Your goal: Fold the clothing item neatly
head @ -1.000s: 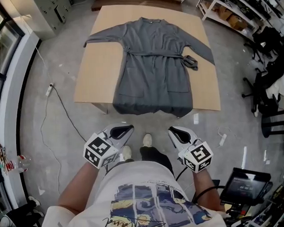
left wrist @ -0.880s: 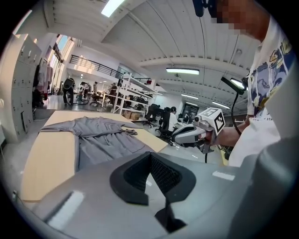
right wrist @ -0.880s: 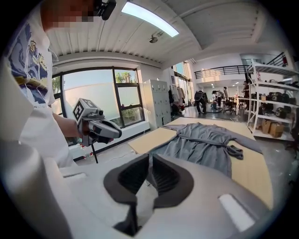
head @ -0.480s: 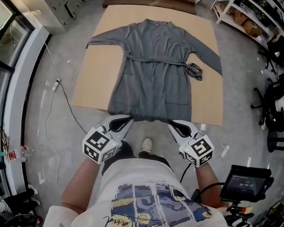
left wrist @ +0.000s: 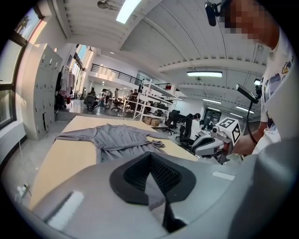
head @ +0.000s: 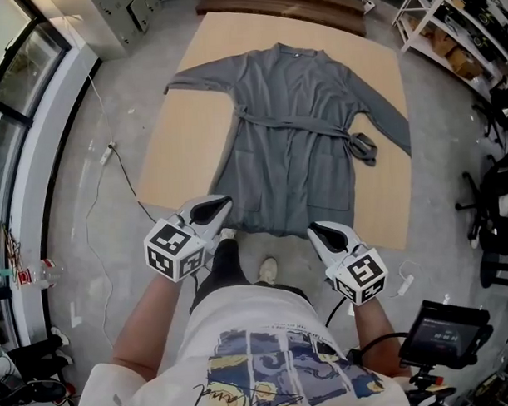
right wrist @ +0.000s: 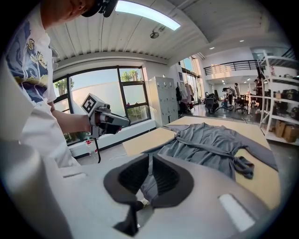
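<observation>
A grey robe (head: 294, 147) lies spread flat, sleeves out, on a tan table (head: 181, 142). Its belt is tied across the waist, and the belt's bunched end (head: 364, 144) rests by the right sleeve. My left gripper (head: 211, 209) hovers just short of the hem's left corner, jaws shut and empty. My right gripper (head: 323, 231) hangs shut and empty off the table's near edge, below the hem's right corner. The left gripper view shows the robe (left wrist: 117, 137) beyond its closed jaws (left wrist: 150, 156). In the right gripper view the robe (right wrist: 205, 140) lies past its closed jaws (right wrist: 150, 161).
Metal shelves (head: 448, 33) and office chairs (head: 496, 223) stand to the right of the table. A power strip (head: 111, 149) with a cable lies on the concrete floor at the left. A tablet on a stand (head: 446, 333) sits at the lower right. The person's shoes (head: 269, 268) are close to the table's near edge.
The person has stepped closer to the table. Both grippers now sit near the robe's hem instead of well short of it. Both jaws stayed shut.
</observation>
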